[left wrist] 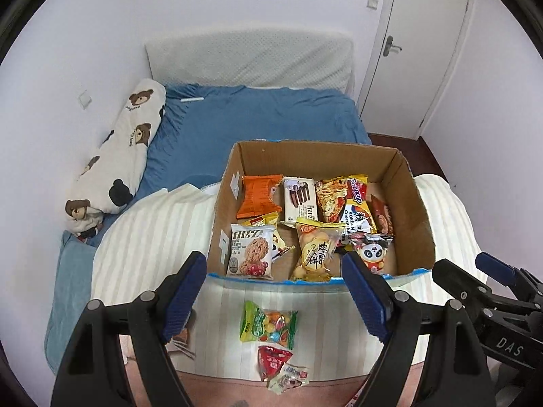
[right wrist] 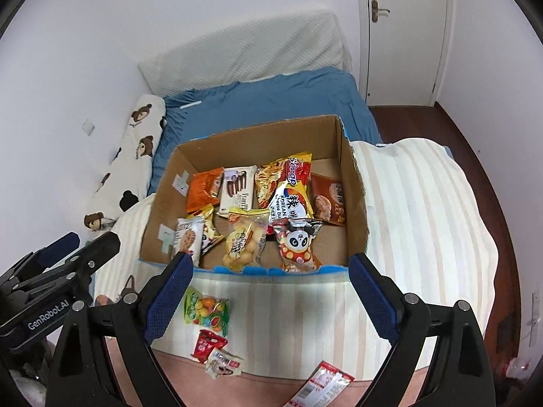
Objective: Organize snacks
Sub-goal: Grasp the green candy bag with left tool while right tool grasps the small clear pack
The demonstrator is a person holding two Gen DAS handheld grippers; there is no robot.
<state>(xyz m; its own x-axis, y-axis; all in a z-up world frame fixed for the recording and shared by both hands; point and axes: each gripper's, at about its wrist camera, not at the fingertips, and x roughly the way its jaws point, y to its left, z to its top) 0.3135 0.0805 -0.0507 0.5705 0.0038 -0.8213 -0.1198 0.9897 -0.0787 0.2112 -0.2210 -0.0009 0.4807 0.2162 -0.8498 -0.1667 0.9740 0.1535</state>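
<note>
Nearest, the left gripper (left wrist: 275, 291) and right gripper (right wrist: 268, 291) hang with jaws spread wide, holding nothing. Between them on the cream striped blanket (right wrist: 424, 210) lie a green candy packet (left wrist: 268, 322) and red wrapper (left wrist: 271, 361). Farther, the open brown cardboard box (left wrist: 412, 203) holds assorted snack packets (left wrist: 319, 217).

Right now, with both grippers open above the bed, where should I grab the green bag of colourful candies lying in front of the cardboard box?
The green candy bag lies flat on the striped blanket, clear of the cardboard box. Come straight down with the left gripper and probably pinch across its puffy middle, jaws on the two long side edges; the small red packet crowds its near end.
</note>
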